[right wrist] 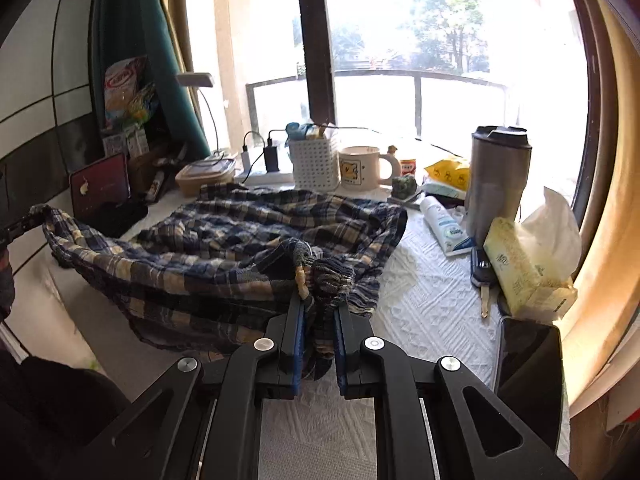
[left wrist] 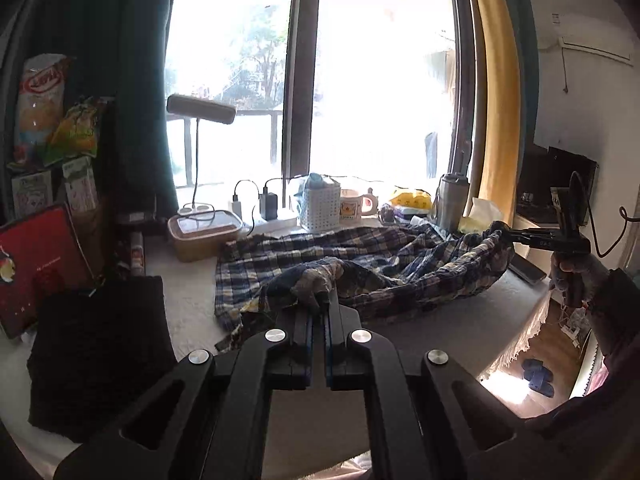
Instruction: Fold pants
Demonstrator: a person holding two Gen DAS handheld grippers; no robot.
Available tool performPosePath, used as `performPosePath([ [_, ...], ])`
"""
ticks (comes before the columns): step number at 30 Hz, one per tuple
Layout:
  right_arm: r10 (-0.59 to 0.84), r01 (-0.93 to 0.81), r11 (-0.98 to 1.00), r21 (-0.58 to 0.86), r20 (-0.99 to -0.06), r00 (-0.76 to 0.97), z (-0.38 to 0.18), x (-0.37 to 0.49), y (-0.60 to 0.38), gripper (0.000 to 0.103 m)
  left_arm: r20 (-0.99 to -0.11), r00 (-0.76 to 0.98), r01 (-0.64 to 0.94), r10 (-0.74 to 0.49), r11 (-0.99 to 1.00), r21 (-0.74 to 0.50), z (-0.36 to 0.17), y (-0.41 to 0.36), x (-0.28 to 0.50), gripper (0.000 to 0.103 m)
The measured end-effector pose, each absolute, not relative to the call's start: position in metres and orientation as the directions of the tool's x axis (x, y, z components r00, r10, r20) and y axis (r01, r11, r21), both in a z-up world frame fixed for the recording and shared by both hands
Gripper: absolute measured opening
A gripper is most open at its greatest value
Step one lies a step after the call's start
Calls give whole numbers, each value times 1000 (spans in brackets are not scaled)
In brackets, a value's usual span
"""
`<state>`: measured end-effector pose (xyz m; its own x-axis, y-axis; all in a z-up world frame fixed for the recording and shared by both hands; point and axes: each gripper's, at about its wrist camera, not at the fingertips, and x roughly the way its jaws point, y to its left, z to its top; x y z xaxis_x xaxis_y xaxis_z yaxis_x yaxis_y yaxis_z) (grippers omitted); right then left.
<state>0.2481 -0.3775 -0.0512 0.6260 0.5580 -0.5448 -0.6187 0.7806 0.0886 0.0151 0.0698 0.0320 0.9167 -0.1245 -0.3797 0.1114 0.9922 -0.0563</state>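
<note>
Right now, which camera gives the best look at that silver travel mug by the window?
The right wrist view: the silver travel mug stands large and unobstructed beside the tissue box. In the left wrist view the mug is small and distant against window glare, its base hidden behind the plaid pants.

- The pants (right wrist: 240, 240) lie on the table (right wrist: 420, 300), between my two grippers.
- Behind the pants stand a basket (right wrist: 314, 164) and, to its right, a mug (right wrist: 362, 168).
- To the right of the pants are a tumbler (right wrist: 498, 184) and, nearer me, a tissue box (right wrist: 524, 268).
</note>
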Motion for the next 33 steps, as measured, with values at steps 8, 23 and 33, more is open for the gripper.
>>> performPosePath([
  [8, 499, -532, 842, 87, -502, 707, -10, 267, -377, 13, -298, 948, 110, -116, 993, -38, 70, 76, 52, 3],
  [23, 430, -448, 891, 79, -468, 772, 18, 330, -360, 13, -283, 953, 105, -105, 994, -14, 91, 90, 137, 3],
  [33, 402, -420, 904, 82, -503, 765, 5, 389, -342, 13, -331, 936, 119, -121, 993, -26, 78, 111, 216, 3],
])
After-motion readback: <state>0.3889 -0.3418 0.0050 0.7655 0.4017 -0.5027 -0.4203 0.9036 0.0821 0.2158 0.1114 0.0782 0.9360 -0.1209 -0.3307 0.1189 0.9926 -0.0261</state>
